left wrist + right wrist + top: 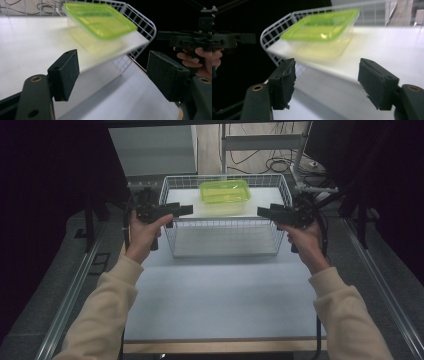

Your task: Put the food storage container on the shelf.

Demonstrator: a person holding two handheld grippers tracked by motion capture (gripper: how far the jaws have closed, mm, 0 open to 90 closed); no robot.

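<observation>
So right now I've got both grippers hanging off either side of the basket, left gripper at its left edge and right gripper at its right. Both sets of jaws are spread wide with nothing between them, not gripping anything. The green box sits on the white shelf inside the basket, toward the back and roughly centred, lid on as far as I can tell.

My worry from here: the basket wall is between me and the box on both sides, so if I go straight in sideways I'll snag the wire and shove the whole basket across the table. The box also looks smooth and wide, so a grip on just one edge could tip it or let it slide off the shelf. The gripper views are blurry, so can't judge the lid seal.
</observation>
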